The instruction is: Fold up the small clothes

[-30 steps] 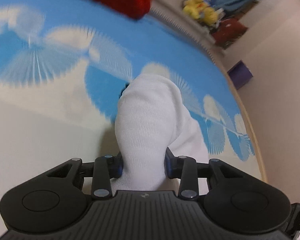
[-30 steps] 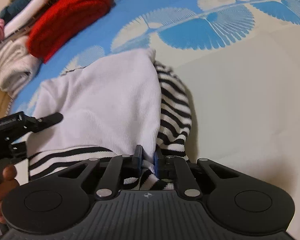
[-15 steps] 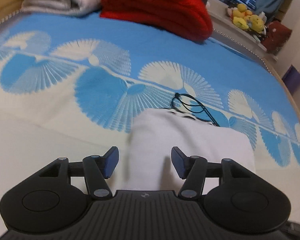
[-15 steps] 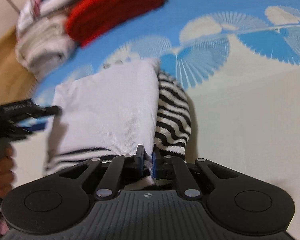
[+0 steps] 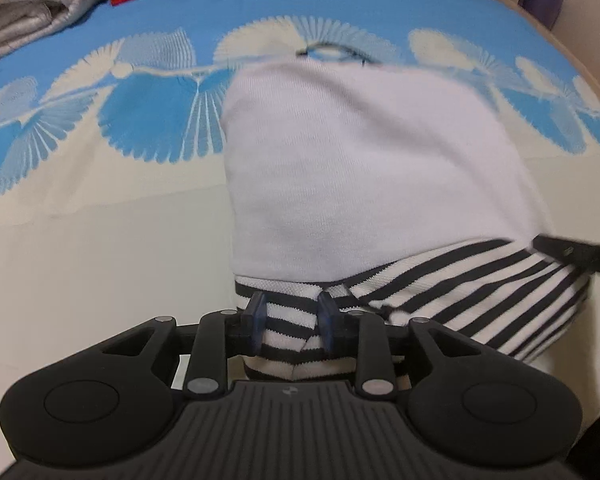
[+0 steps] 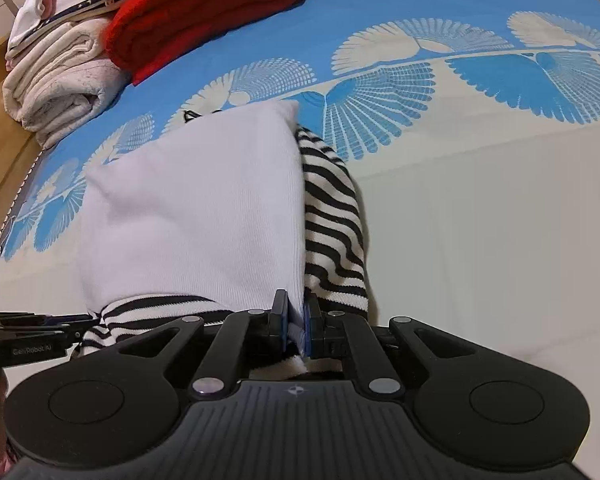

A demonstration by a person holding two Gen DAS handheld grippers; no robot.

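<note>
The white and black-striped garment (image 5: 364, 168) lies folded on the bed cover (image 5: 100, 240), its plain white panel on top and its striped parts showing along the near edge and the 3 o'clock side in the right wrist view. Its near hem runs under both camera bodies, so how much cloth lies below is hidden, and the left view is blurred over the white panel. A thin dark loop (image 5: 332, 50) peeks out at 12 o'clock behind the garment; what it is cannot be told. The left claw (image 5: 291, 322) is partly closed around a striped fold, pads touching the cloth on both sides. The right claw (image 6: 296, 326) is pinched nearly together on the white corner of the garment (image 6: 188, 216), with only a thin layer between its pads. From the right view the left claw (image 6: 76, 326) enters at 9 o'clock, cut off by the frame, with a bit of hand below it. A red blanket (image 6: 204, 8) and a rolled cream towel (image 6: 56, 76) sit at 11 o'clock, well apart from the garment. Bare cover stretches from 1 to 4 o'clock in the right view, and toward 9 o'clock in the left.
</note>
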